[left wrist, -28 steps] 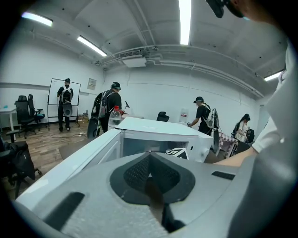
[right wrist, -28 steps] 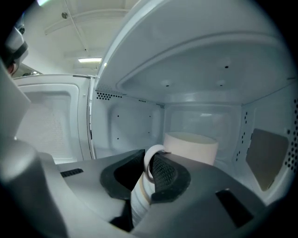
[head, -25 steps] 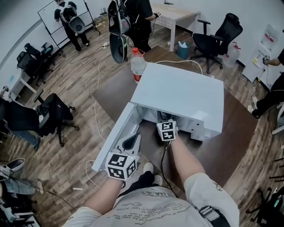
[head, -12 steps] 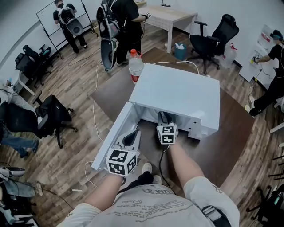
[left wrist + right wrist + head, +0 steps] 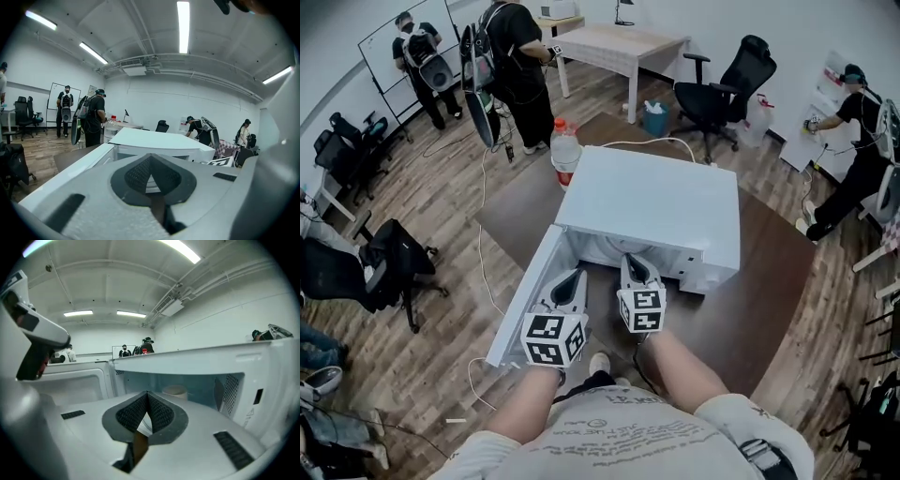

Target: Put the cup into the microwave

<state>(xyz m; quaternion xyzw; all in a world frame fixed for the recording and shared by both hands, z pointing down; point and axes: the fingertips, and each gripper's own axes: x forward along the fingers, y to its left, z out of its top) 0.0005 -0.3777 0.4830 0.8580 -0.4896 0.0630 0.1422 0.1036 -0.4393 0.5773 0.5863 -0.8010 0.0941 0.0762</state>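
Head view shows a white microwave (image 5: pixel 649 208) on a dark brown table (image 5: pixel 755 305), with its door (image 5: pixel 523 298) swung open to the left. Both tongs point at the open front. The left gripper (image 5: pixel 571 279) hangs just beside the inner face of the door. The right gripper (image 5: pixel 637 266) is at the mouth of the opening, its tips under the top edge.

Left gripper view shows the left gripper (image 5: pixel 150 160) with its jaws pressed together and nothing between them. Right gripper view shows the same for the right gripper (image 5: pixel 146 397): jaws together and empty. Beyond its tips the pale cup (image 5: pixel 176 390) stands upright inside the microwave (image 5: pixel 201 363), toward the back wall, well apart from the jaws.

A clear bottle (image 5: pixel 565 150) with a red cap stands on the table by the microwave's far left corner. The table rests on a wooden plank floor (image 5: pixel 422 375), where a white cable (image 5: pixel 483 239) trails. Farther off are a light wooden desk (image 5: pixel 619 47), a black office chair (image 5: pixel 727 84), a small blue bin (image 5: pixel 654 118) and a whiteboard (image 5: pixel 380 37) near the white wall. Several people stand around the edges of the room. Long ceiling lights (image 5: pixel 183 23) run overhead.
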